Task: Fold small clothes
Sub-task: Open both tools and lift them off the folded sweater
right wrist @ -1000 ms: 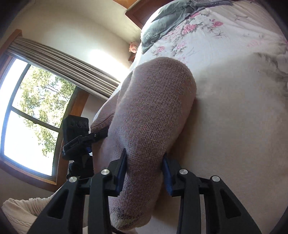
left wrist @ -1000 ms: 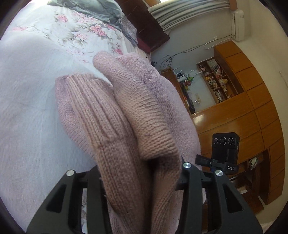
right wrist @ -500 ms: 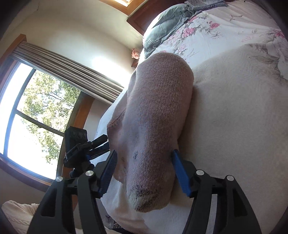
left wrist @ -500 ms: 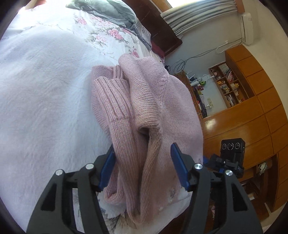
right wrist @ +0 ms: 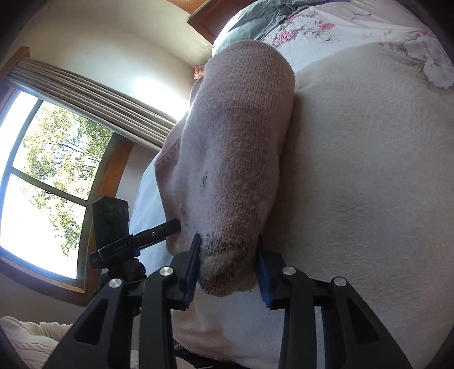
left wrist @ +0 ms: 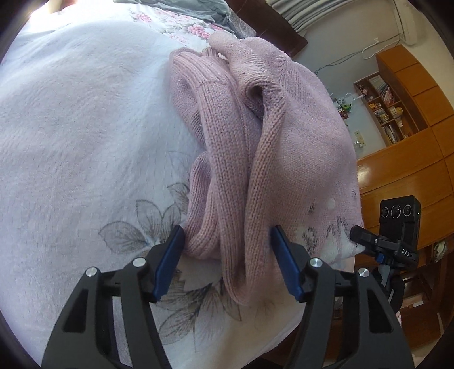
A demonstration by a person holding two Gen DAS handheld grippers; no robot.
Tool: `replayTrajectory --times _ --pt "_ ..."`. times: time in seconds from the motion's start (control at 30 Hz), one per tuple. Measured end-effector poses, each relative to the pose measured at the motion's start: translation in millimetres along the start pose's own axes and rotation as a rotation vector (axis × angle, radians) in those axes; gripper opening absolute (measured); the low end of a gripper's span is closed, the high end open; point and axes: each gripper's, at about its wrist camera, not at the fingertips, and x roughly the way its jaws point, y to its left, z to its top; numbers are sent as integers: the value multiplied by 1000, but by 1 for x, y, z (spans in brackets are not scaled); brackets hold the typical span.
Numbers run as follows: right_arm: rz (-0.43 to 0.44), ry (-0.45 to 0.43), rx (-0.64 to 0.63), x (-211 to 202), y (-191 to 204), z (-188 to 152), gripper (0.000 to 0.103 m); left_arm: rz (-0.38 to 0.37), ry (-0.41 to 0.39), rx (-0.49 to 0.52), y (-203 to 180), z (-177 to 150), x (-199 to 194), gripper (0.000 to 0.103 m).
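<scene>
Sweater: a pink knit sweater (left wrist: 286,147) lies bunched on the bed, directly ahead of both tongs; in the left wrist view its ribbed folds run from between the fingers away toward the far end of the bed; in the right wrist view it (right wrist: 241,147) rises as one rounded hump with a darker speckled edge nearest the camera

Left tongs: the left gripper (left wrist: 227,255) is spread wide; its blue-padded fingers (left wrist: 170,255) stand either side of the nearest folds; the left pad sits just beside the knit, the right pad close to it, without pinching

Right tongs: the right gripper (right wrist: 227,264) is likewise apart; the speckled end of the sweater sits between the pads; the left pad seems to touch the knit, but whether either presses it I cannot tell

Pose: both tongs point low along the bed surface toward its far end

Bed: a pale fleecy blanket (left wrist: 85,127) printed with grey leaves lies under the sweater and left of the left tongs; beyond, a floral sheet (right wrist: 306,37) and a grey quilt (right wrist: 255,20)

Room: a wooden cabinet (left wrist: 411,159) to the right of the left tongs, its open shelves holding books; a window (right wrist: 42,184) to the left of the right tongs
</scene>
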Motion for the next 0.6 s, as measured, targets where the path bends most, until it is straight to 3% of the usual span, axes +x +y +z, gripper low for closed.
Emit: replayTrajectory --times 0.13,0.3,0.5,0.57,0.6 --pt "-48 5 27 11 -3 -8 36 7 1 -6 7 -8 2 61" --pt "-90 -19 38 8 5 -10 46 36 -4 -5 0 -12 -4 62" --pt "-286 -77 -63 0 44 -20 73 145 -23 19 -13 -19 -24 71" --pt "-367 -85 -78 -1 56 -23 91 197 -34 27 -18 -22 -32 74" --pt "-403 -91 -87 -4 61 -25 91 221 -39 29 -20 -23 -37 77"
